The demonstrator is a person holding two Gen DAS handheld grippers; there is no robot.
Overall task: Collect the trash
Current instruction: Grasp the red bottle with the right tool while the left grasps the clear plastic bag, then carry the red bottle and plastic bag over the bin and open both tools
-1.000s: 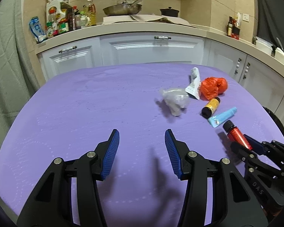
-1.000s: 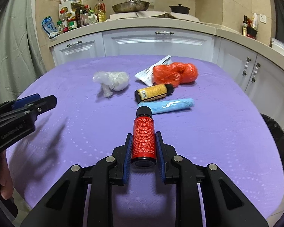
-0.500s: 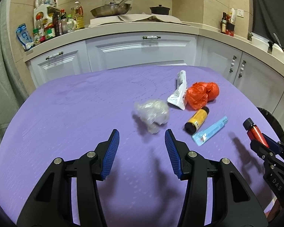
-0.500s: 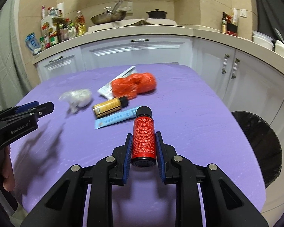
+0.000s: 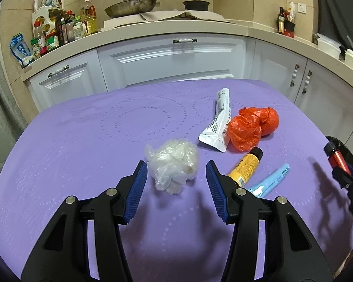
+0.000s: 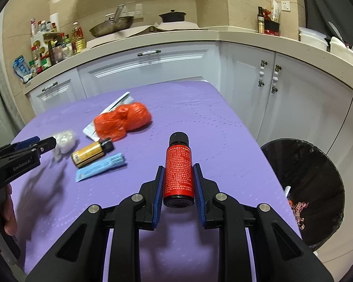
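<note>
While the left gripper (image 5: 176, 178) hangs over the purple table (image 5: 82, 155) with its jaws spread wide, we see through its own camera that the crumpled clear plastic wad (image 5: 174, 163) sits right between the two blue pads. To take it well we would lower until the pads flank the bulk of the wad, not its loose tail, and then close slowly, since such film will likely squash and slip. The yellow bottle (image 5: 246, 165) lies just beside the right-hand pad, so we would keep that pad from nudging it. Beyond lie the white wrapper (image 5: 217, 123), the orange bag (image 5: 251, 127) and the blue tube (image 5: 270, 181). At the far right edge only a sliver of the red bottle (image 5: 336, 158) shows.

From the right wrist camera we get what the left cannot give: the right gripper (image 6: 178, 185) has its jaws clamped on the red bottle's lower body, cap pointing forward, and the black-lined trash bin (image 6: 317, 188) stands open past the table's right edge, with some scraps already inside. We would carry the bottle out over the bin's mouth before letting go. The wad appears here blurred and partly behind the left gripper, so whether the pads already touch it we cannot tell from this side.
</note>
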